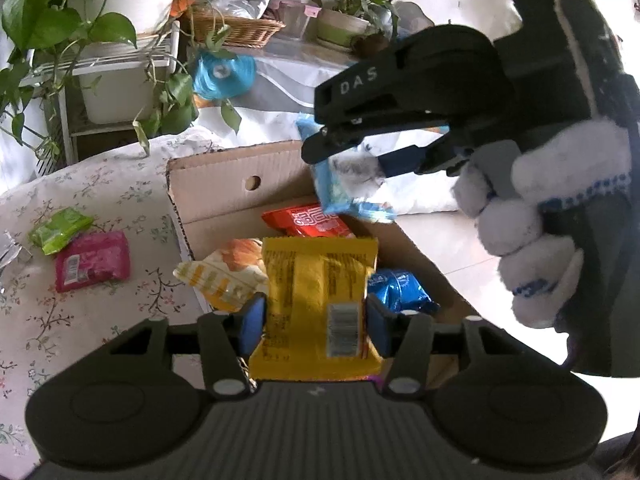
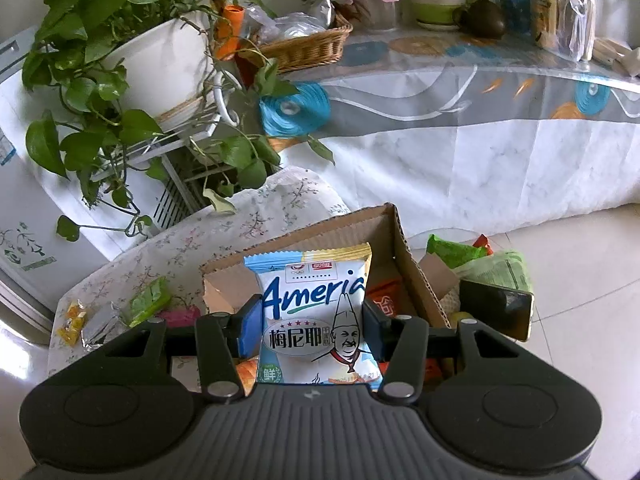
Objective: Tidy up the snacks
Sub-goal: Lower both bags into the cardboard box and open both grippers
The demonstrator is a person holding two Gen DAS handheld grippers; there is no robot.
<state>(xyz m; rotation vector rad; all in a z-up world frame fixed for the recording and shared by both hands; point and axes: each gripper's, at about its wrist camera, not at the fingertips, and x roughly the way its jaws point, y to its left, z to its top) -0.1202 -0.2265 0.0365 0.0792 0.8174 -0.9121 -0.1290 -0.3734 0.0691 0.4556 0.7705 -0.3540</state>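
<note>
My left gripper (image 1: pixel 316 326) is shut on a yellow snack packet (image 1: pixel 316 280) and holds it over the open cardboard box (image 1: pixel 216 188). In the box lie a red packet (image 1: pixel 308 220), a blue packet (image 1: pixel 396 288) and a pale orange packet (image 1: pixel 224 272). My right gripper (image 2: pixel 314 330) is shut on a white and blue Ameria packet (image 2: pixel 314 312), also over the box (image 2: pixel 404 240). In the left wrist view the right gripper (image 1: pixel 360 152) holds that packet (image 1: pixel 340 188) above the box's far side.
A pink packet (image 1: pixel 92 260) and a green packet (image 1: pixel 60 230) lie on the floral cloth (image 1: pixel 100 320) left of the box. Small wrappers (image 2: pixel 72 322) lie further left. Green bags (image 2: pixel 492 260) and a phone (image 2: pixel 500 312) sit right of the box. Potted plants (image 2: pixel 100 60) stand behind.
</note>
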